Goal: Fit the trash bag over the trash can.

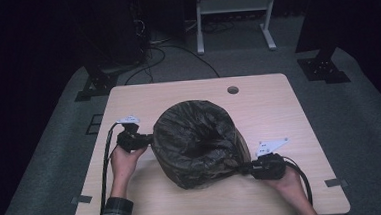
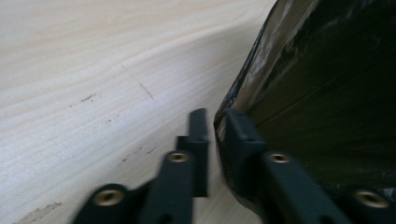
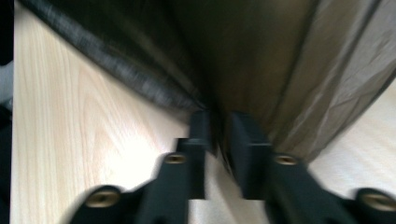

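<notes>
Two grippers, left (image 1: 148,138) and right (image 1: 243,168), are nearly closed, pinching bag (image 1: 198,139) film; tension is best kept even.

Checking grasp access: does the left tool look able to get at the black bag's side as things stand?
Probably yes: the left tool is already at the bag, film lying between its jaws, with bare table beside it and nothing blocking.

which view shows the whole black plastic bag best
The high view: the crumpled black plastic bag sits whole on the light wooden table, its mouth open. The left and right gripper views show close, partial stretches of its film.
</notes>
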The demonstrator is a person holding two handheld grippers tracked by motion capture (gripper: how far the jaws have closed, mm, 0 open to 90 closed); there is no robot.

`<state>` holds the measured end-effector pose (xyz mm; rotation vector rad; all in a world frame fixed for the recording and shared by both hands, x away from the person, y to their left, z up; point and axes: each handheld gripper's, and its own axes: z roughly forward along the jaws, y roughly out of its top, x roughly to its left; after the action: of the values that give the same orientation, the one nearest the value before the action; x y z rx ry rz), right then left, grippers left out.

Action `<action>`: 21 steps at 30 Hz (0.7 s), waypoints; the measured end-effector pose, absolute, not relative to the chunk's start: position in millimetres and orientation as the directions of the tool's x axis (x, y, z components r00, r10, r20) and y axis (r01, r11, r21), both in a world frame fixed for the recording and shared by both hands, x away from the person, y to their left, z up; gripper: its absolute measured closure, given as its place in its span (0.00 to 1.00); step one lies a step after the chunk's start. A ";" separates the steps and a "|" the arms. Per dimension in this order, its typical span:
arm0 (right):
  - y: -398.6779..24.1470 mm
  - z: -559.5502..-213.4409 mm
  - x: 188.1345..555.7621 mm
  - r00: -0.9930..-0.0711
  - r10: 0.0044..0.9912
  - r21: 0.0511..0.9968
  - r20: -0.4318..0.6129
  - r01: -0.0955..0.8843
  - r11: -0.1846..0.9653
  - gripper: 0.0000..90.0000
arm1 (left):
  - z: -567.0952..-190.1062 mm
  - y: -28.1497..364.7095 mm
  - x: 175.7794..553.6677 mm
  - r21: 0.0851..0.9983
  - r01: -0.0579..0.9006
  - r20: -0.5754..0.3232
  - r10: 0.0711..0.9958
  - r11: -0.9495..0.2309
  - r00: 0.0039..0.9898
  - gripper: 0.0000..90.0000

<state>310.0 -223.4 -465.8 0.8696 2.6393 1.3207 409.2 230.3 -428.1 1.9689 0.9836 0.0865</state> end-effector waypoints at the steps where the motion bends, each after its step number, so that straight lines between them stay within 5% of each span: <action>1: -226.2 -462.3 309.5 -0.833 0.519 0.764 0.194 0.460 0.453 0.73 | -425.2 231.5 408.2 0.753 0.598 -0.296 0.672 -0.273 0.679 0.78; 12: -249.6 -407.5 306.4 -0.821 0.541 0.847 0.185 0.412 0.336 0.17 | -400.8 246.6 381.0 0.784 0.539 -0.196 0.701 -0.307 0.685 0.19; 17: -254.3 -381.4 305.9 -0.824 0.553 0.880 0.126 0.350 0.321 0.11 | -402.4 257.5 361.1 0.770 0.524 -0.135 0.710 -0.364 0.691 0.03; 21: -254.1 -360.3 306.8 -0.847 0.527 0.907 0.073 0.276 0.317 0.11 | -408.7 266.5 346.0 0.755 0.521 -0.113 0.704 -0.398 0.701 0.01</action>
<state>306.8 -254.1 -360.3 0.7310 2.3470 1.5435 346.0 266.5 -408.7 2.0900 0.9327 0.2852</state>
